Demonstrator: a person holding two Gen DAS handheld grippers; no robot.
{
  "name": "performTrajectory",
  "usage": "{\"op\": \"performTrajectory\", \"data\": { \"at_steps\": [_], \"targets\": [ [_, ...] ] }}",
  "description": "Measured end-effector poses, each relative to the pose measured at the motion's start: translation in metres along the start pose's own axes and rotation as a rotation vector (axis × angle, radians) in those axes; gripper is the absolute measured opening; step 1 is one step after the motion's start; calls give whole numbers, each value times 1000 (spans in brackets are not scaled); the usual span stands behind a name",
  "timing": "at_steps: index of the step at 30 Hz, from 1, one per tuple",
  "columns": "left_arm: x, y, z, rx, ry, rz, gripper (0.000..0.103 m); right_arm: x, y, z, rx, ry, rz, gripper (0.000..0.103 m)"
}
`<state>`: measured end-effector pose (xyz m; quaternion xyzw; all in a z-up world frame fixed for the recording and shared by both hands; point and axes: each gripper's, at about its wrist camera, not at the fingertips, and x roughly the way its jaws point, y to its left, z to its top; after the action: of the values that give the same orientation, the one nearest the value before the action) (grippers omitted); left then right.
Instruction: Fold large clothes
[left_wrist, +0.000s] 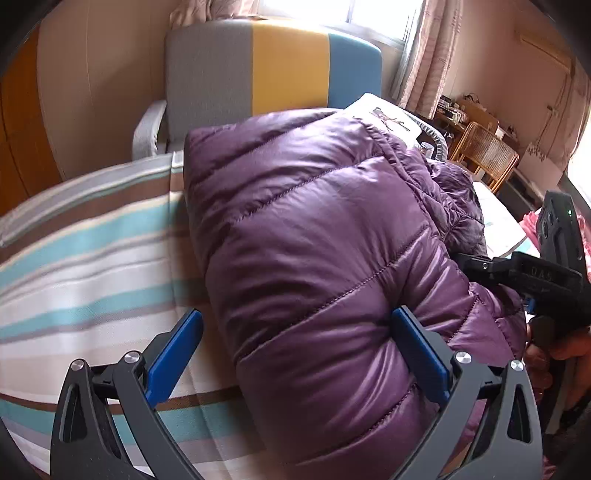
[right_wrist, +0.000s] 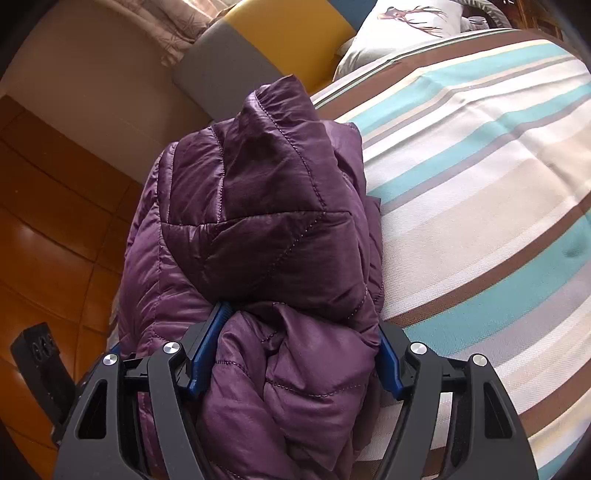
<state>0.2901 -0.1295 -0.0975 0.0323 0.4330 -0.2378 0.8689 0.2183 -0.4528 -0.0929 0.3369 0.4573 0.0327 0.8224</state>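
While your right claw (right_wrist: 295, 354) sits closed on a thick bunch of the purple jacket (right_wrist: 258, 206), both blue pads pressed into the padding on either side, your left claw (left_wrist: 303, 354) stands wide and holds nothing: its right pad touches the flank of the jacket (left_wrist: 314, 240) and its left pad hangs over bare bedspread (left_wrist: 92, 258).

The bundle's long axis runs straight away from both claws, toward the headboard (left_wrist: 273, 70), so any further fold would, I judge, bring the far end back toward you or carry your end forward over it. The right hand is the one already on the cloth; the left is just beside it and would need to close in before it can help.

The jacket lies doubled up and puffy near the side edge of the bed. In the right wrist view its left side overhangs that edge above the wooden floor (right_wrist: 44, 229), so it could slide off if you let go carelessly.

Beyond the jacket the striped bedspread runs on to a pillow (right_wrist: 402, 26) at the head end. Behind stands the grey, yellow and blue headboard, then curtains (left_wrist: 424, 48) at a bright window, with a wicker chair (left_wrist: 484, 155) at the far right.
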Motion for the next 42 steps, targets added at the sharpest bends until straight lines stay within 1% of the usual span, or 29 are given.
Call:
{"op": "performTrajectory", "data": {
  "at_steps": [4,8,10,11,12,15,17,19,21,22,24,27,30,33,34,38,42],
  "targets": [
    [8,7,-2,-49,21,-38,101,5,0,4,-24,16,-6,70],
    [11,6,-3,-41,22,-36,101,7,3,6,-38,13,-18,69],
    [12,6,-4,-39,24,-40,101,7,8,5,-53,8,-31,66],
    [12,5,-5,-36,23,-42,99,6,10,2,-63,5,-36,65],
    [12,4,-5,-25,19,-51,93,5,13,1,-83,2,-45,62],
    [9,-3,-7,11,7,-49,85,3,24,-6,-121,-10,-59,56],
    [7,-4,-7,7,4,-53,82,1,28,-7,-137,-21,-60,52],
    [6,-5,-7,14,-1,-58,78,-1,35,-12,-162,-35,-64,47],
    [3,-8,-8,34,-14,-52,70,-3,43,-15,-198,-51,-76,41],
    [1,-10,-8,34,-18,-51,69,-4,47,-17,-210,-59,-79,38],
    [-3,-12,-9,29,-30,-49,61,-7,51,-21,-218,-74,-81,35],
    [-11,-19,-10,45,-48,-34,53,-17,56,-32,-233,-110,-77,31],
    [-21,-25,-12,68,-67,-27,48,-26,58,-41,-237,-137,-59,29],
    [-32,-27,-16,63,-77,-37,46,-36,56,-52,-224,-154,-31,27],
    [-36,-26,-18,57,-84,-42,45,-41,52,-55,-224,-161,-21,27],
    [-48,-23,-25,53,-98,-48,44,-53,61,-71,-227,-172,7,26],
    [-62,-18,-34,45,-120,-49,42,-58,67,-79,-220,-184,35,26]
  ]
}}
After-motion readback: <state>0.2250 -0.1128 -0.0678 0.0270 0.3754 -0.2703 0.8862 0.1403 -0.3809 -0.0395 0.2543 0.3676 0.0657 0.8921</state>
